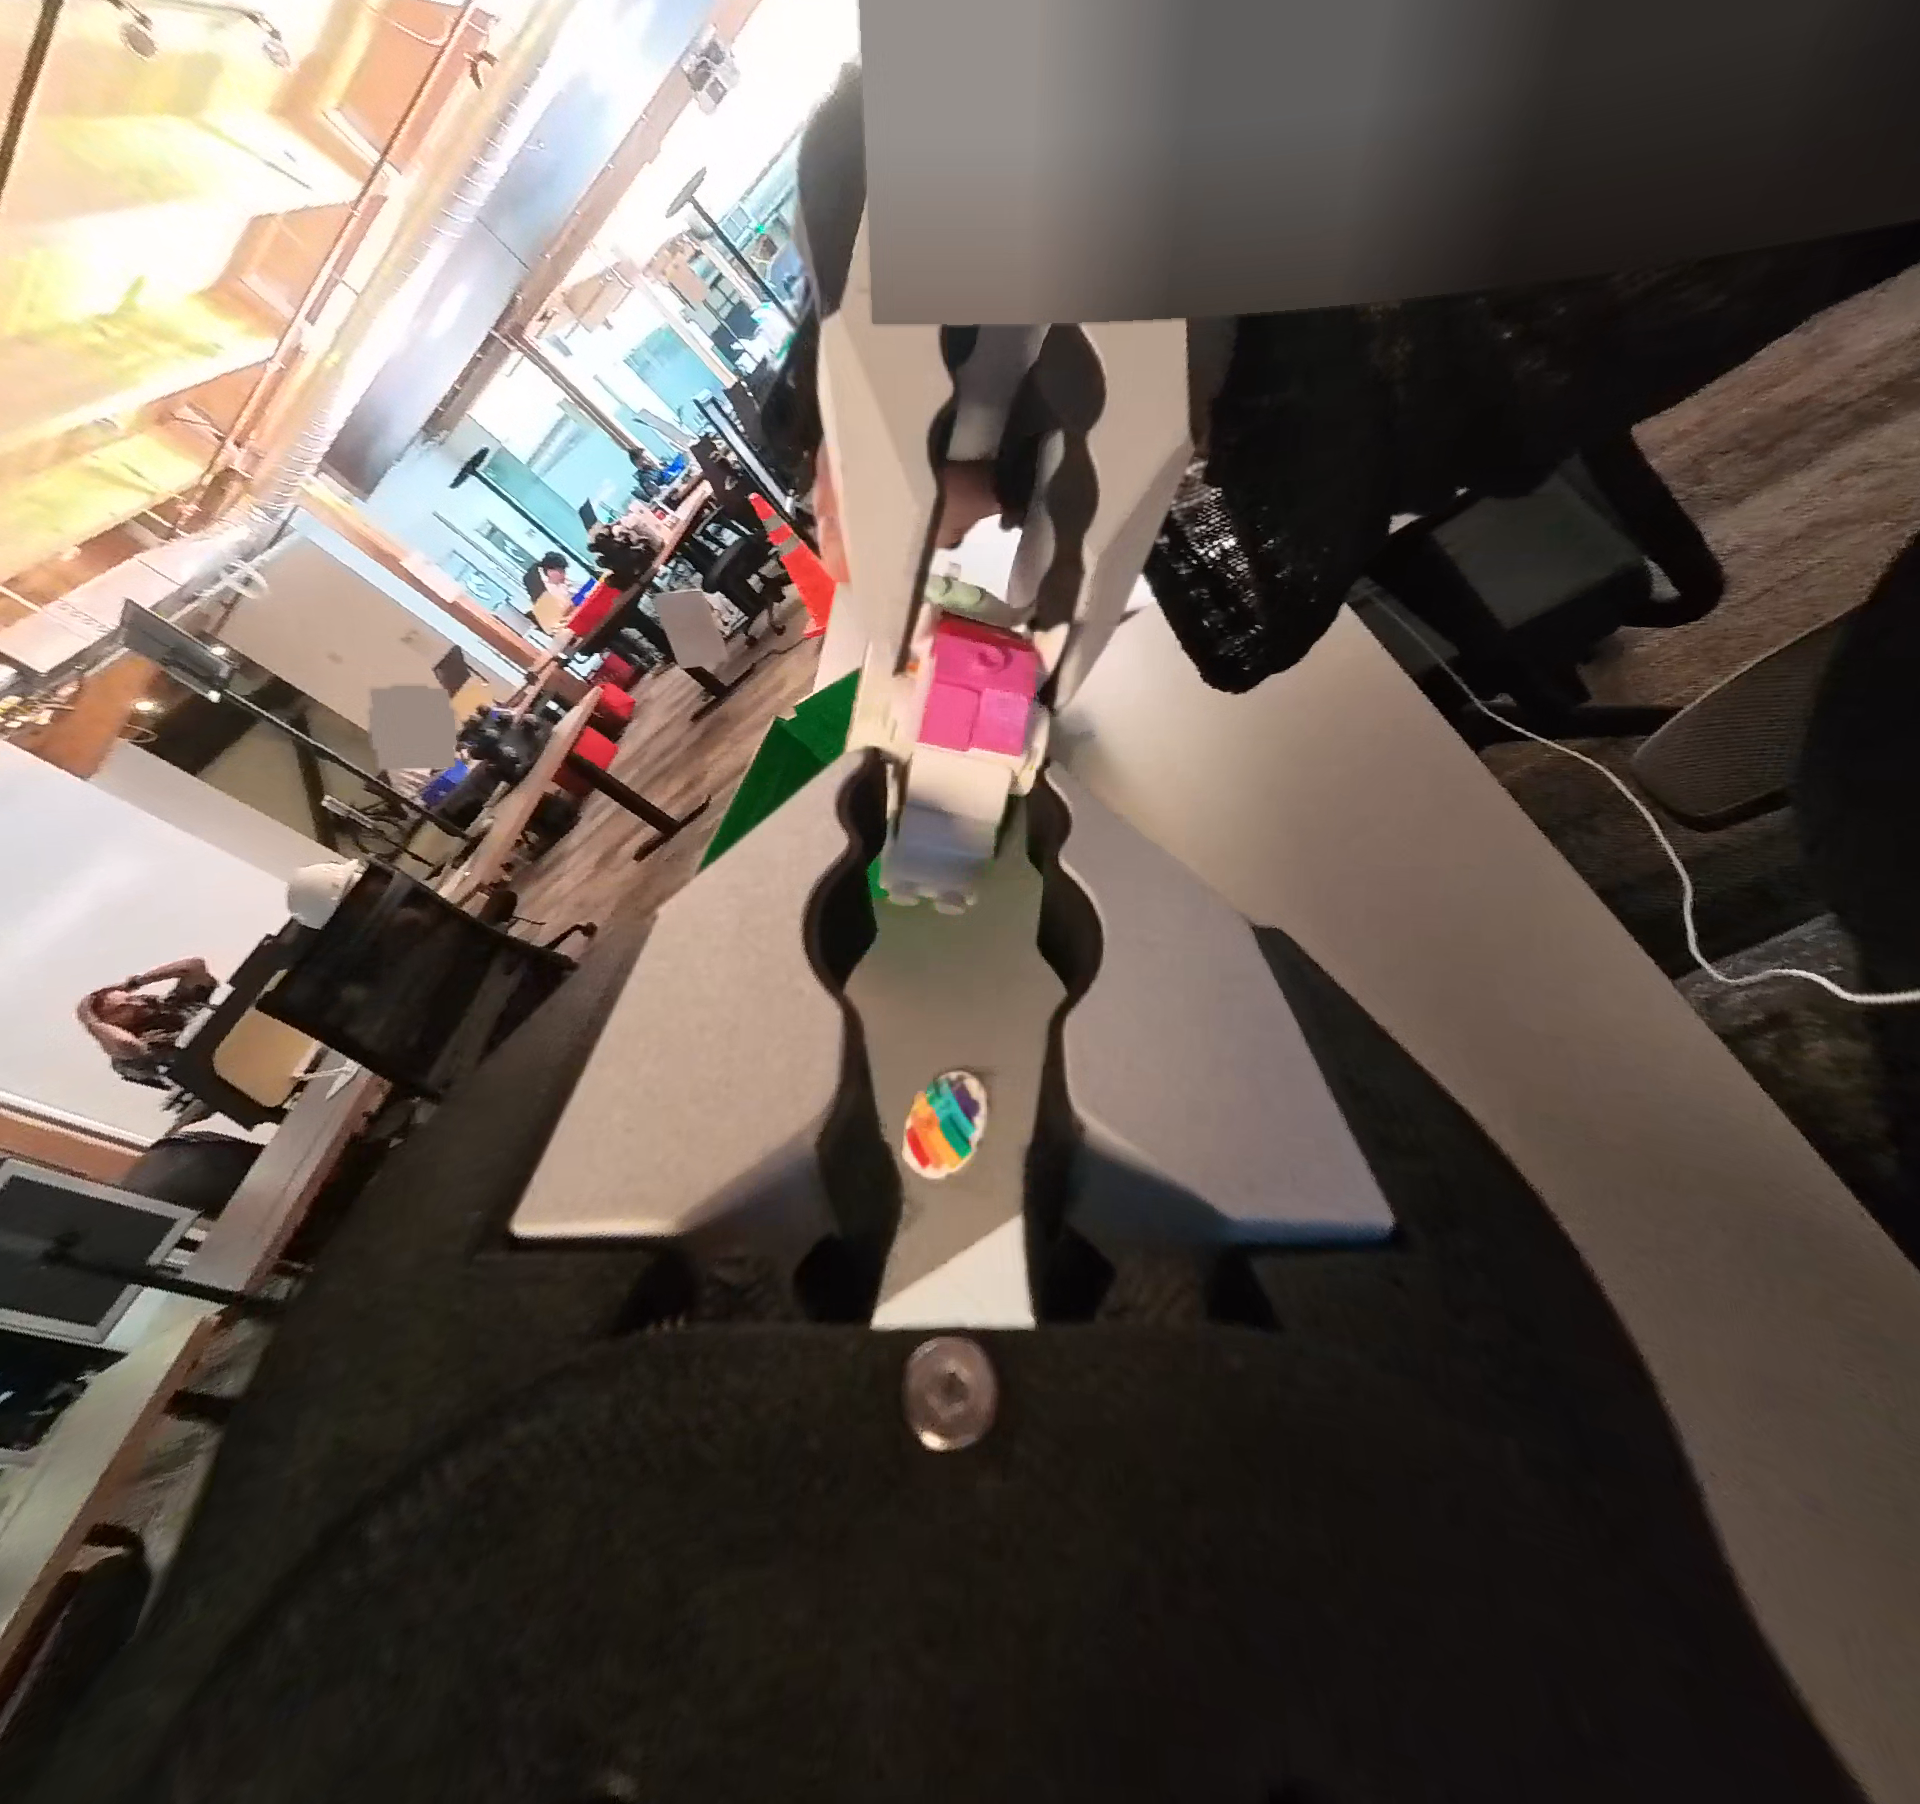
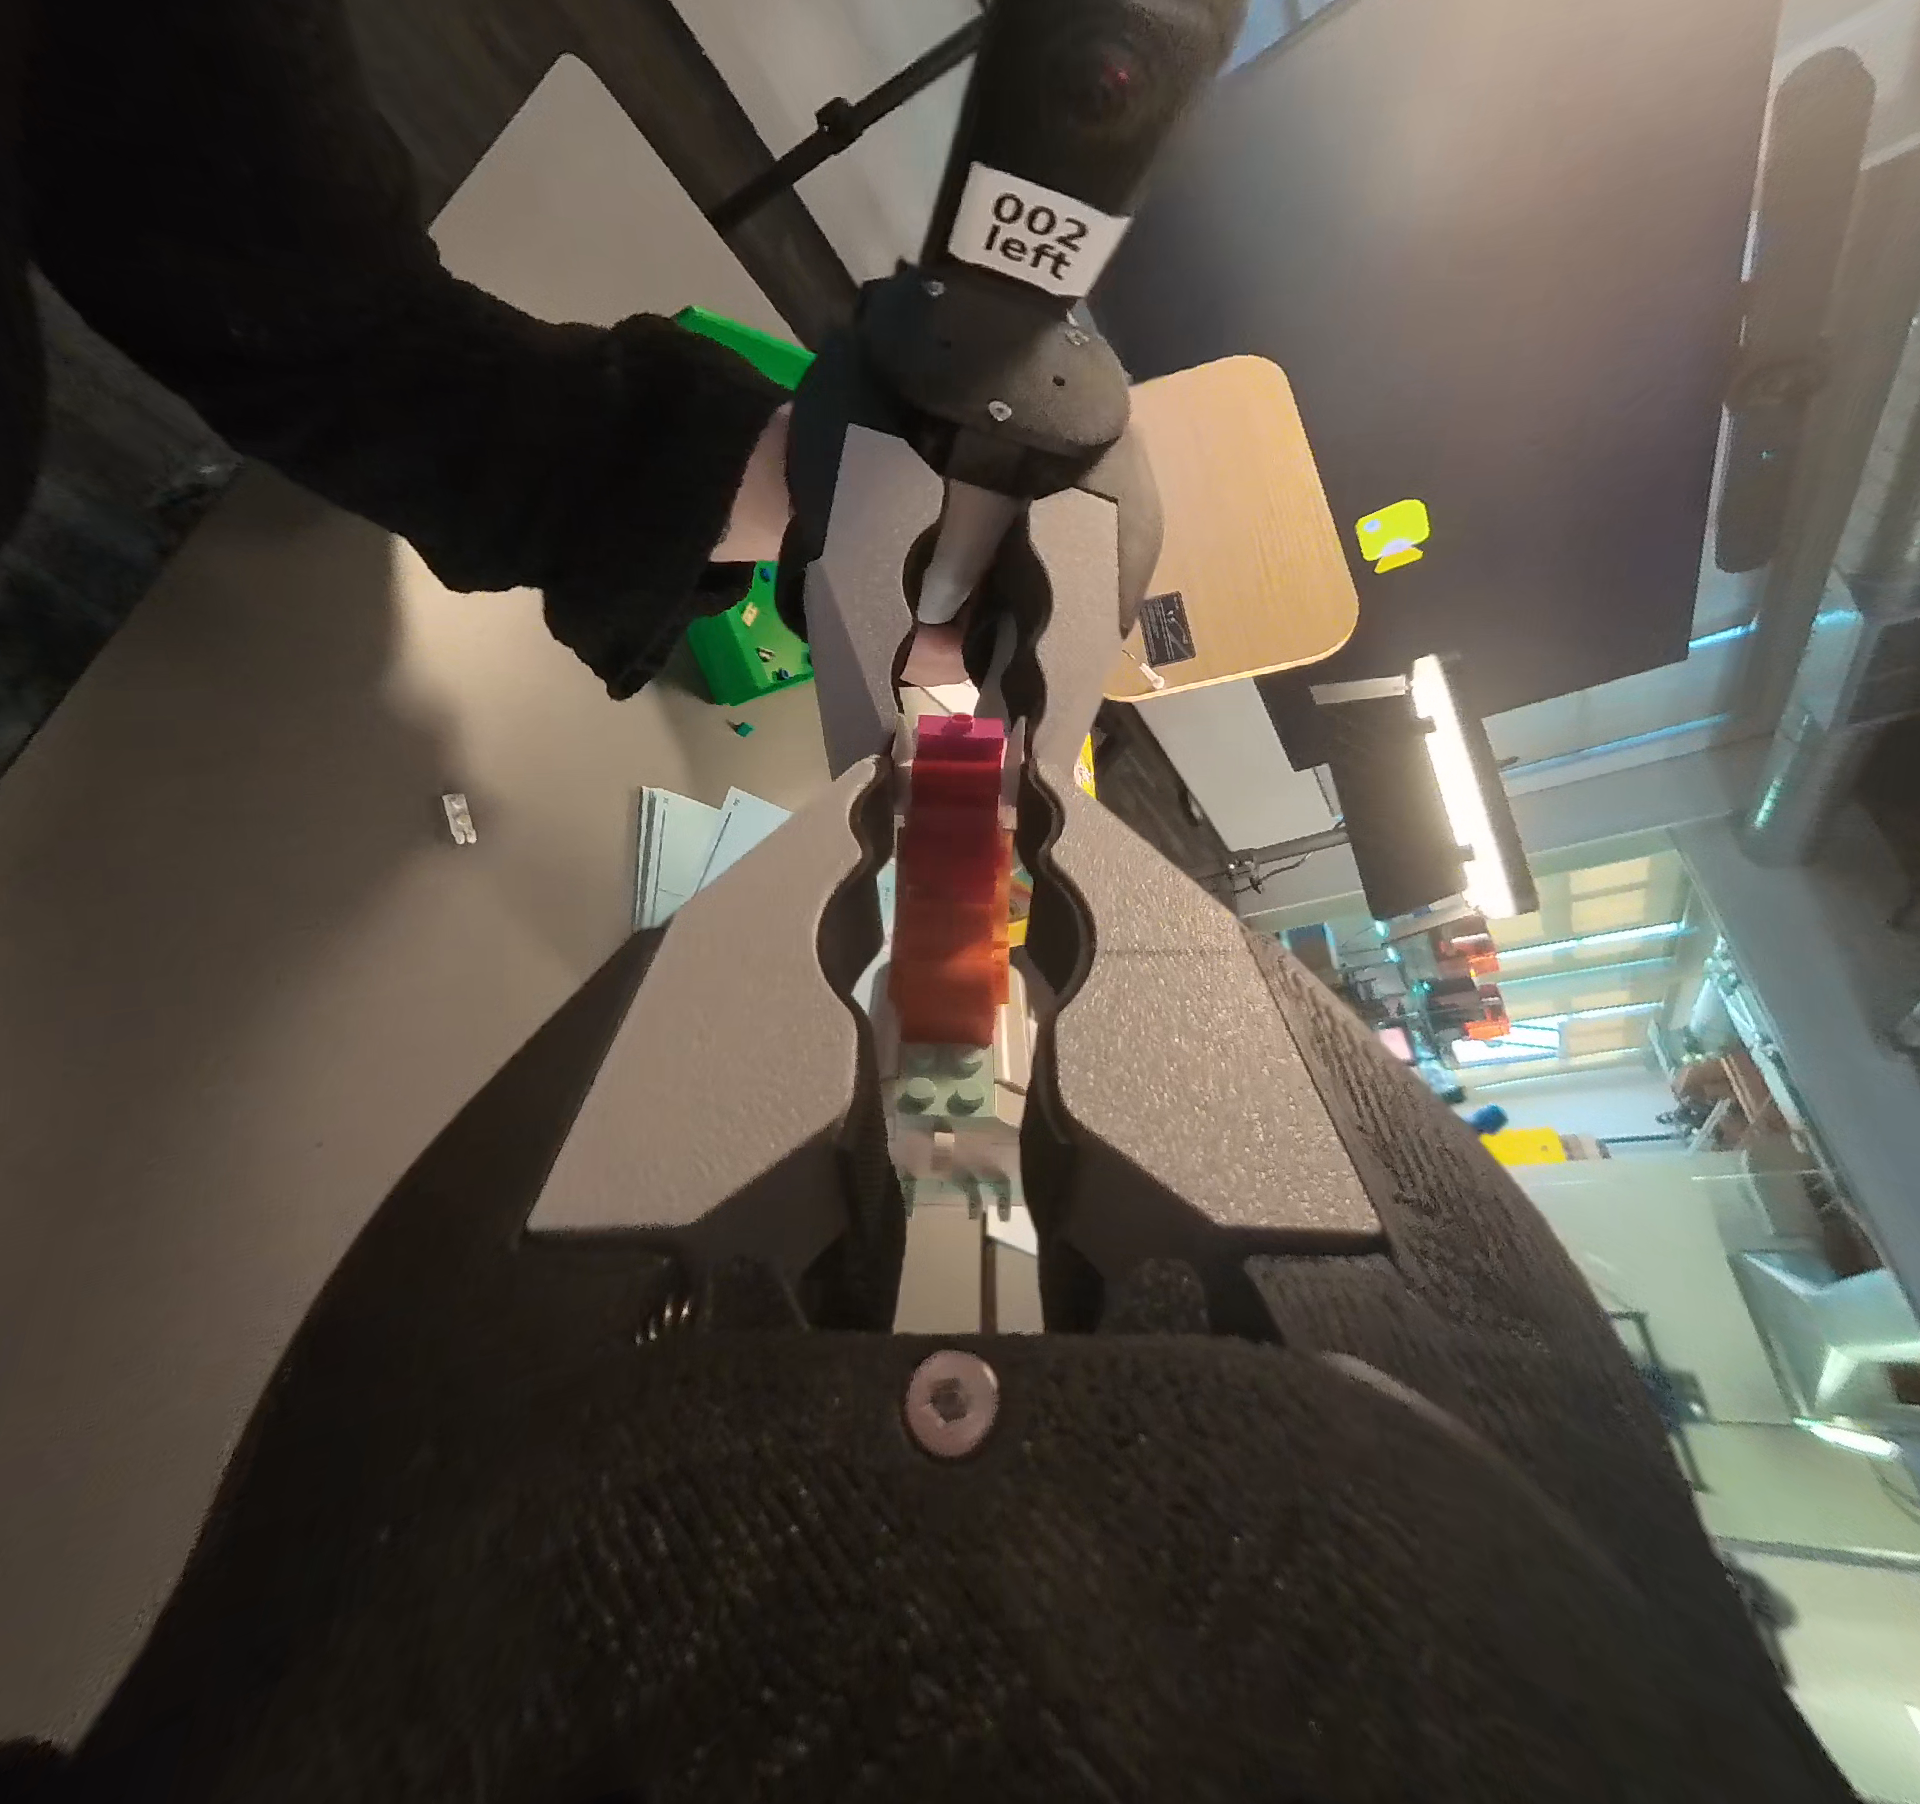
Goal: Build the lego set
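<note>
Pink and red bricks on a pale green base: that's the lego build point(image 2: 951, 933), held up off the table between my two grippers, tip to tip. My right gripper point(image 2: 951, 923) is clenched along the length of it, pads pressing both sides. My left gripper point(image 1: 951, 798) is clamped on the white and pink end of the same build point(image 1: 966, 746); from the right wrist view I see that gripper point(image 2: 961, 705) coming in from the opposite side, a black-sleeved hand point(image 2: 764, 497) on its grip.

Risks, imo: both claws squeeze one small stack, so any twist or pull btwn them could pop a layer apart, esp. the thin pink piece at the far end. Grip on the left looks shallow, near the fingertips, so the piece could slip out if I tilt. If it drops, bits scatter.

Surface: a plain grey-beige table point(image 2: 260, 819), w/ a green parts bin point(image 2: 748, 648) behind the sleeve, a small white loose piece point(image 2: 457, 817) well apart from it, and instruction sheets point(image 2: 691, 845) just below the bin. Room: open office, desks and chairs further back, an orange cone point(image 1: 805, 565), ceiling lights, a pale wood tabletop point(image 2: 1236, 518) beyond.
</note>
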Available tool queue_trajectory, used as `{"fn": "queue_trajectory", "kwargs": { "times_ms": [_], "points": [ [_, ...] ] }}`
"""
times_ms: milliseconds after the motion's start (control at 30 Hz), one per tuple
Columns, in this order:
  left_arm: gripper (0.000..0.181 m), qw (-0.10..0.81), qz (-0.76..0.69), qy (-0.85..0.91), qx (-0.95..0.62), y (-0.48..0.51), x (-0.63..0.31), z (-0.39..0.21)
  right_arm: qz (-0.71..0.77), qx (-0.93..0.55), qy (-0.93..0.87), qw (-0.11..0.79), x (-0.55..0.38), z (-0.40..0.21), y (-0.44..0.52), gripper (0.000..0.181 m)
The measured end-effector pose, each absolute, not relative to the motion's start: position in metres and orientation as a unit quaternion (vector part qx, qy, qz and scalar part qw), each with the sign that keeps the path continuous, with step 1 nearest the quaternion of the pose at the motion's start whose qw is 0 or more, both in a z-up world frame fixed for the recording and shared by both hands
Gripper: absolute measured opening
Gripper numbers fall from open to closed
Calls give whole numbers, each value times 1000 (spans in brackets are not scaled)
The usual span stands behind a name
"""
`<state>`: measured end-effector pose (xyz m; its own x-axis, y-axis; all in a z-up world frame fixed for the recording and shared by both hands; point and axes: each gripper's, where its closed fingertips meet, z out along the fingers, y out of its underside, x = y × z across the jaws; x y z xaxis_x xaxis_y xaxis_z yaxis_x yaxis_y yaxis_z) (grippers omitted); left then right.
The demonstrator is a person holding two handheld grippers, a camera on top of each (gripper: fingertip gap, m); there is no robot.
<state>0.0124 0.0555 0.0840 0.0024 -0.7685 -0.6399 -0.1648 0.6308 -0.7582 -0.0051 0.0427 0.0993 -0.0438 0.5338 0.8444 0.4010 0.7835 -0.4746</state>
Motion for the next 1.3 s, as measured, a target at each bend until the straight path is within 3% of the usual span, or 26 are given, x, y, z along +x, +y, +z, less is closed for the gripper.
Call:
{"fn": "queue_trajectory", "kwargs": {
  "times_ms": [133, 333, 567, 667, 1033, 1300],
  "points": [
    [27, 607, -250, 670, -346, 53, 14, 81, 36, -314, -732, 604, -5, 96, 40, 21],
    [28, 672, -234, 634, -302, 51, 11, 99, 89, -320, -688, 645, -7, 110, 39, 22],
    [44, 690, -235, 623, -284, 44, 16, 104, 159, -325, -668, 650, -12, 110, 32, 22],
    [30, 690, -249, 626, -266, 38, 19, 103, 189, -323, -659, 652, -14, 113, 28, 21],
    [28, 665, -263, 650, -257, 31, 16, 99, 246, -340, -668, 615, -16, 110, 20, 27],
    [28, 647, -282, 661, -256, 27, 15, 96, 188, -308, -680, 638, -16, 108, 19, 22]
  ]
}}
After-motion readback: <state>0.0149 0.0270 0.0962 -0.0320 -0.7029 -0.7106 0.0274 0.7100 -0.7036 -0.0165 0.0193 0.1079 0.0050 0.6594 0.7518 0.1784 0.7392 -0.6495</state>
